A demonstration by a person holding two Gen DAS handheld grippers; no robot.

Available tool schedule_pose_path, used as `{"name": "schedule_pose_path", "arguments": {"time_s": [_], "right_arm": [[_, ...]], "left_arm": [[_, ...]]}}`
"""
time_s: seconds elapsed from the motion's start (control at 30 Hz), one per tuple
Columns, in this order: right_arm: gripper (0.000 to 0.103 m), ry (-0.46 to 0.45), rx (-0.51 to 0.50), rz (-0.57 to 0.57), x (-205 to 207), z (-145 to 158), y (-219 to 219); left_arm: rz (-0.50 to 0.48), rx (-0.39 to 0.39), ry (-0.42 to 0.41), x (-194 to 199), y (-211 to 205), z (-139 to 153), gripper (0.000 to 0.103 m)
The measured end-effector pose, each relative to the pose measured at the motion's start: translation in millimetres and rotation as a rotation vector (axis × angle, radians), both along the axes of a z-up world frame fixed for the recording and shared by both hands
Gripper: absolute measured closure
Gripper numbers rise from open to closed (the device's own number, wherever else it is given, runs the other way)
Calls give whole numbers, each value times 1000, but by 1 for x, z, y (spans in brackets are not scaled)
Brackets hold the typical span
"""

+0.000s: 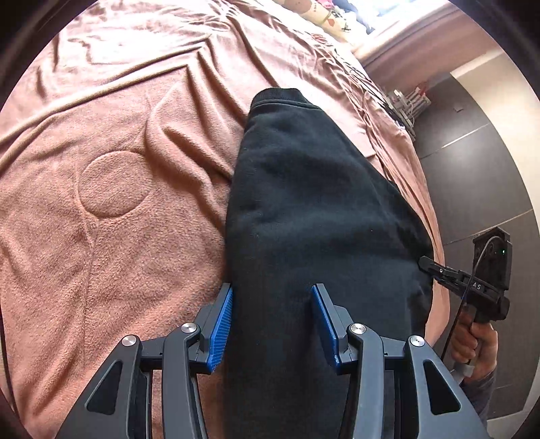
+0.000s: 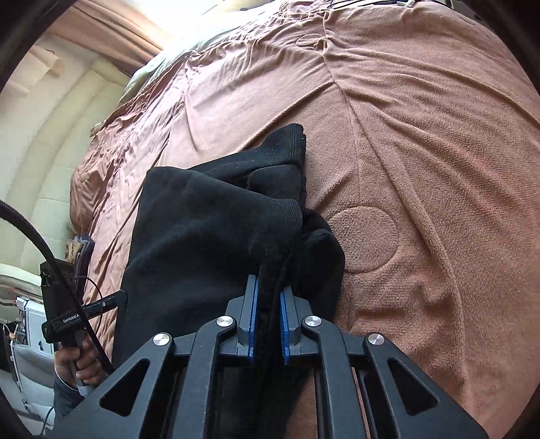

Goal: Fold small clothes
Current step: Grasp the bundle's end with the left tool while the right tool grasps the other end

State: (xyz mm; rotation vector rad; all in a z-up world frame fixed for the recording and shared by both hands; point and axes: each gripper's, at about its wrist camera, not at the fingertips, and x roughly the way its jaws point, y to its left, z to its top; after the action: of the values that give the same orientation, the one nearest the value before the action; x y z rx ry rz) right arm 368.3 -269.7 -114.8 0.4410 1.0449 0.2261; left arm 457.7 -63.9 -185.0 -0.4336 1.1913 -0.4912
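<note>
Right gripper (image 2: 269, 320) fingers pinch the black garment's (image 1: 314, 202) edge; left gripper (image 1: 271, 324) clamps a thick fold. Lift both evenly over the pink blanket (image 1: 111, 219).

A home bedroom was the setting: a wide bed (image 1: 111, 209) covered by a rumpled pink-brown quilted blanket (image 2: 422, 169), a patterned pillow (image 1: 324, 13) at its far end, curtains (image 2: 111, 30) beside a bright window.

Black linkage grippers (image 2: 269, 324) with blue ribbed pads (image 1: 221, 324) and silver screws (one lettered GenRobot).
</note>
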Motion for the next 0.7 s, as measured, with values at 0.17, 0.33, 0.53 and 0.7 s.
{"name": "schedule_pose_path", "arguments": {"time_s": [0.17, 0.33, 0.53, 0.7], "right_arm": [[94, 14, 16, -11, -6, -12, -7], [69, 15, 94, -29, -5, -11, -18], [40, -13, 168, -39, -10, -13, -33], [40, 26, 246, -57, -4, -37, -47]], "left_arm": [[-20, 28, -11, 4, -4, 1, 55], [29, -2, 3, 15, 9, -1, 46], [55, -35, 5, 33, 17, -5, 42], [50, -64, 15, 48, 13, -8, 43]]}}
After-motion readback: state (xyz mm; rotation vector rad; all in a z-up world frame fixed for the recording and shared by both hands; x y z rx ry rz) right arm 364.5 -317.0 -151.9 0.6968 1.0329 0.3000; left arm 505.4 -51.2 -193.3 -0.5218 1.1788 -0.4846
